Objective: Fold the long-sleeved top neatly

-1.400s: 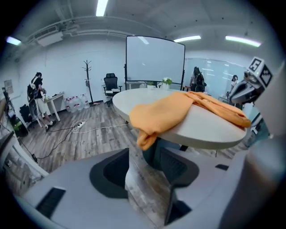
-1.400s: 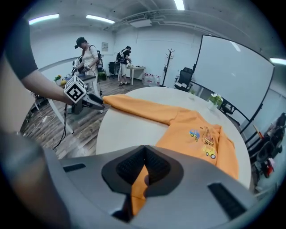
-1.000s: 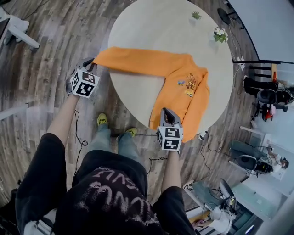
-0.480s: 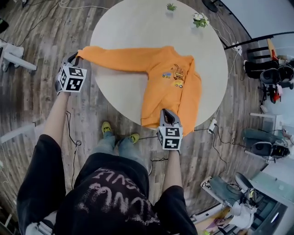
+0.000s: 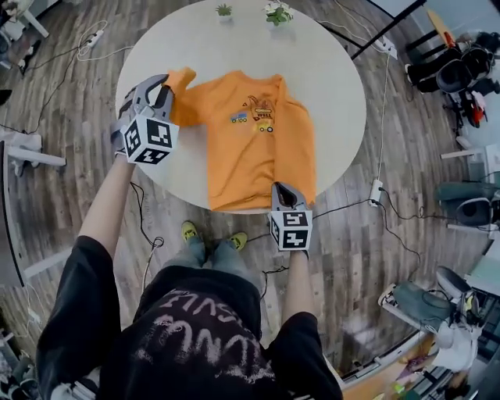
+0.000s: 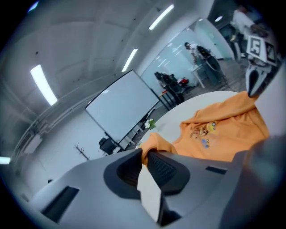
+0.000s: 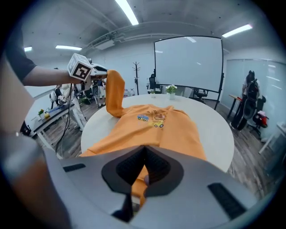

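Observation:
An orange long-sleeved top (image 5: 250, 148) with a small truck print lies on the round white table (image 5: 328, 86), its hem hanging over the near edge. My left gripper (image 5: 160, 84) is shut on the end of the left sleeve (image 6: 154, 142), lifted above the table's left side; the sleeve hangs folded toward the body (image 7: 115, 94). My right gripper (image 5: 283, 190) is shut on the hem (image 7: 142, 185) at the near right corner. In the right gripper view the left gripper (image 7: 103, 75) shows at upper left.
Two small potted plants (image 5: 273, 11) stand at the table's far edge. A cable and power strip (image 5: 376, 190) lie on the wood floor at right. Chairs and gear (image 5: 461, 66) crowd the right side. The person's feet (image 5: 211, 234) are under the near table edge.
The left gripper has swung right and up, carrying the sleeve end from beyond the table's left edge to above the table. The sleeve is no longer stretched out. The right gripper shifted with the hem.

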